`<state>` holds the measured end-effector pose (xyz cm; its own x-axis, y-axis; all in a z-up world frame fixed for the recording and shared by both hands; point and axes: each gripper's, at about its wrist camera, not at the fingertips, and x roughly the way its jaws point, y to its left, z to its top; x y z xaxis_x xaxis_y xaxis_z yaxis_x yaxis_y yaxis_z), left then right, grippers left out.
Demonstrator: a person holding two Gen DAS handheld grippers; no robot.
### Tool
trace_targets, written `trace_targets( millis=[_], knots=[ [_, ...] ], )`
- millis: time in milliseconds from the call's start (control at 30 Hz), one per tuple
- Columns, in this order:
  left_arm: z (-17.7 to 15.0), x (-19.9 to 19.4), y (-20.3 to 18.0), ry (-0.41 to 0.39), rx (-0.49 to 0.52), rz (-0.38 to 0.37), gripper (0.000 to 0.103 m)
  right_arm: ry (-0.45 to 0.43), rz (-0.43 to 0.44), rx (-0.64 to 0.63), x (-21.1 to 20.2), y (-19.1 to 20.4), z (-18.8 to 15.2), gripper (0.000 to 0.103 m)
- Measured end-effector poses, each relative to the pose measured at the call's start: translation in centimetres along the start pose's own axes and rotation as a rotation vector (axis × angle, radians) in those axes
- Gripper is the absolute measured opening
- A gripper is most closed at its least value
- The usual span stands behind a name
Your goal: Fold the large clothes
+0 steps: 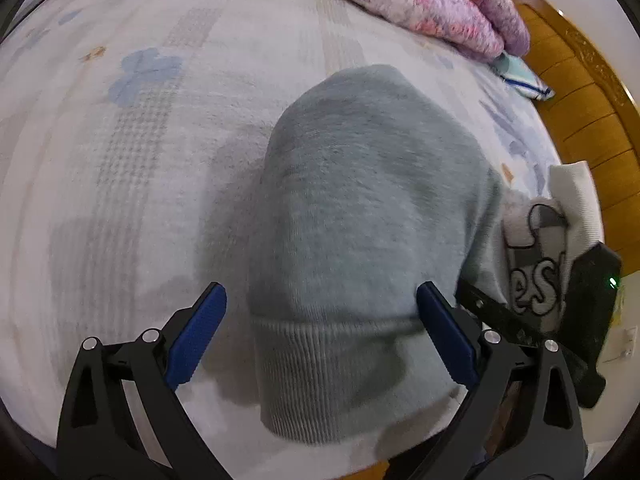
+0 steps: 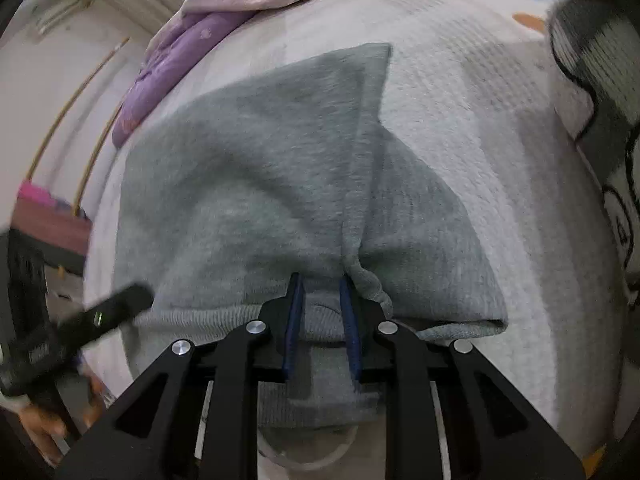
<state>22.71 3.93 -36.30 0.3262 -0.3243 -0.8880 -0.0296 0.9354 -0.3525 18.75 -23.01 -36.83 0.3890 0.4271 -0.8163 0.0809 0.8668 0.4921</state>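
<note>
A grey sweatshirt (image 1: 360, 184) lies in a folded bundle on the bed, its ribbed hem (image 1: 332, 368) towards me. My left gripper (image 1: 320, 292) hovers over the hem with its blue pads (image 1: 200, 332) spread wide to either side of the cloth and not pressing it. In the right wrist view the same sweatshirt (image 2: 240, 184) spreads out ahead, with a crease running up its middle. My right gripper (image 2: 320, 280) is shut on a bunched fold of the sweatshirt near the ribbed band (image 2: 320, 392); cloth fills the narrow gap between its pads.
A pale patterned blanket (image 1: 140, 160) covers the bed. A pink and purple quilt (image 1: 420, 4) is heaped at the far side, by a wooden headboard (image 1: 580, 112). A person's printed sleeve (image 1: 536, 264) is at the right. The left tool's black body (image 2: 100, 312) crosses the right view.
</note>
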Motion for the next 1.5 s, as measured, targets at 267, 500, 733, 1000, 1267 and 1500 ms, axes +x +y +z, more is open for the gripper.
trace_targets(
  millis=[267, 500, 733, 1000, 1267, 1500],
  knots=[
    [-3.1, -0.3, 1.7, 0.032, -0.097, -0.082, 0.095, -0.127, 0.062, 0.072, -5.2, 0.4, -3.6, 0.048],
    [-3.6, 1.1, 3.0, 0.038, -0.187, -0.1, 0.096, -0.182, 0.219, 0.427, -4.6, -3.1, -8.5, 0.059],
    [-3.1, 1.3, 3.2, 0.028, -0.106, -0.018, 0.096, -0.116, 0.327, 0.637, -1.6, -5.1, -9.4, 0.064],
    [-3.0, 1.7, 4.0, 0.046, -0.128, -0.066, 0.096, -0.093, 0.393, 0.694, -0.2, -6.4, -9.4, 0.074],
    [-2.9, 1.7, 4.1, 0.05, -0.124, -0.083, 0.096, -0.067, 0.284, 0.687, -1.0, -5.3, -9.6, 0.07],
    [-2.8, 1.7, 4.6, 0.059, -0.145, -0.124, 0.096, -0.076, 0.514, 0.727, 1.6, -5.3, -8.4, 0.071]
  ],
)
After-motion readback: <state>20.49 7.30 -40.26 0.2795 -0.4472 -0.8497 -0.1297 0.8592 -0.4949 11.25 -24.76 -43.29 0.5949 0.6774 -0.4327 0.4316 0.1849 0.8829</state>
